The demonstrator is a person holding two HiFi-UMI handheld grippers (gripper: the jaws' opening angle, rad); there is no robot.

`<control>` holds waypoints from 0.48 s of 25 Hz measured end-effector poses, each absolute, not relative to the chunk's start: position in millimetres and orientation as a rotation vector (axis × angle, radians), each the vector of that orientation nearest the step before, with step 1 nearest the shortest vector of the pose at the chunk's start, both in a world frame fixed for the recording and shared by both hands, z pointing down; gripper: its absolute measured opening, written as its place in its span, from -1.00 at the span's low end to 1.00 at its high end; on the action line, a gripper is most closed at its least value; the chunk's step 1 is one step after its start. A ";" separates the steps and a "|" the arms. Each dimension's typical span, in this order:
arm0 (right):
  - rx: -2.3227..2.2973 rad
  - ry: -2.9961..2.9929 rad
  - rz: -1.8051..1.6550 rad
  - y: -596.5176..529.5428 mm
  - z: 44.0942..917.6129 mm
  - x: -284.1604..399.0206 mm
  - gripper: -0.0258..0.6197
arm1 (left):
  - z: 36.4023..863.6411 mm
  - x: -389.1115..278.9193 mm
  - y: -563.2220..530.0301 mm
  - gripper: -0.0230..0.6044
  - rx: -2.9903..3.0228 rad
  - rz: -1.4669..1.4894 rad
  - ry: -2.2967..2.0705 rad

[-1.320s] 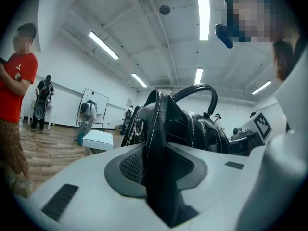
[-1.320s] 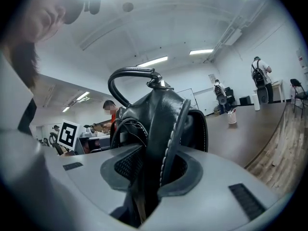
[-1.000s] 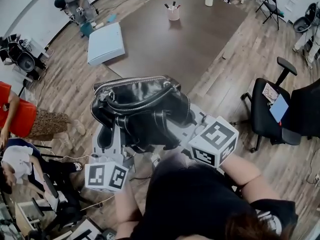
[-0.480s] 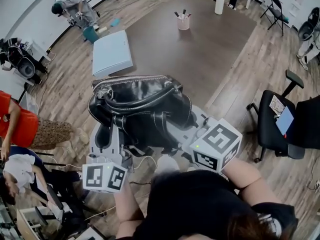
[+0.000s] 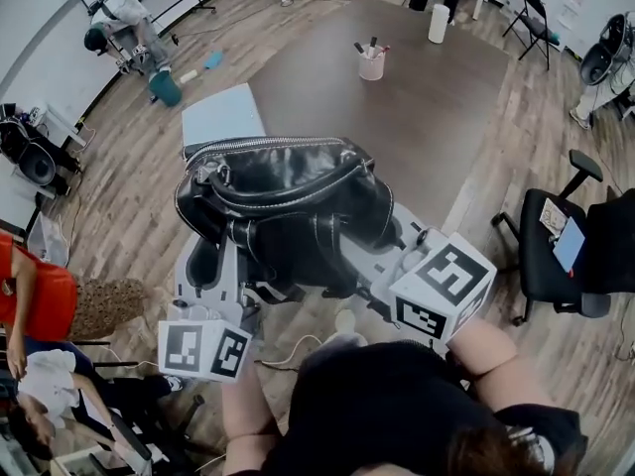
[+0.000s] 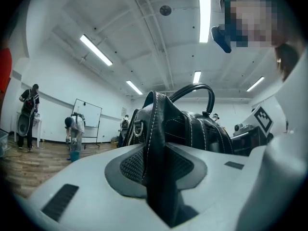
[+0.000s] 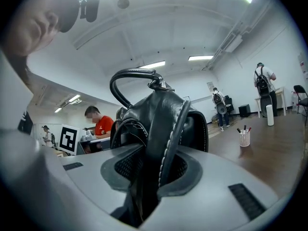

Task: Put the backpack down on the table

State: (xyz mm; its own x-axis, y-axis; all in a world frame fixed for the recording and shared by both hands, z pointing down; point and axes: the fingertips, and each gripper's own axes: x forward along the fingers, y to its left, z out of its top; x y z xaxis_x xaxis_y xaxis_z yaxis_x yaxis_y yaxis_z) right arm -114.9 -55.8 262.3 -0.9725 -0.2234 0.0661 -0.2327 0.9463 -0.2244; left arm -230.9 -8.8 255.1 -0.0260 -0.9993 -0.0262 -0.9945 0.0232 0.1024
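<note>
A long dark table [image 5: 417, 107] ran away from the person across a wooden floor [image 5: 129, 196]. A black chair [image 5: 556, 256] stood on that floor off the table's right edge.

The black backpack [image 5: 288, 201] was off the table, carried upright in the air at the near left corner. From the head view it covered that corner and the near end of a flat pale box [image 5: 220, 117] lying along the left edge. Its zip and curved handle faced up.

The left gripper [image 5: 213, 261] came in level under the backpack's left side. Its fingers [image 6: 127, 170] were clamped on a stitched black fold of the backpack [image 6: 159, 143], which filled the gap between them. The right gripper [image 5: 372, 246] came in level on the other side. Its fingers [image 7: 185, 170] were likewise closed on a stitched edge of the backpack [image 7: 166, 124], with black straps bunched in the gap.

A white cylinder [image 5: 439, 24] stood upright at the table's far edge. Nearer the middle, well apart from the backpack, a small pale cup [image 5: 371, 64] held pens.
</note>
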 end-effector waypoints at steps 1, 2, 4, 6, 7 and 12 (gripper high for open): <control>0.380 -3.063 0.358 -61.4 259.9 -121.0 -0.57 | 252.2 -237.4 -15.3 -0.54 2.174 -0.145 -2.199; 0.402 -3.067 0.353 -67.2 257.4 -126.4 -0.57 | 249.2 -243.4 -22.0 -0.54 2.193 -0.150 -2.191; 0.441 -3.074 0.337 -79.5 253.1 -134.1 -0.57 | 243.6 -252.1 -36.7 -0.54 2.227 -0.155 -2.181; 0.465 -3.077 0.323 -91.8 251.7 -136.1 -0.57 | 241.5 -254.5 -51.3 -0.54 2.248 -0.158 -2.174; 0.474 -3.076 0.318 -97.7 252.3 -135.6 -0.57 | 242.5 -254.3 -58.0 -0.54 2.253 -0.160 -2.167; 0.534 -3.077 0.296 -137.3 253.2 -140.7 -0.57 | 245.3 -262.0 -100.6 -0.54 2.265 -0.170 -2.131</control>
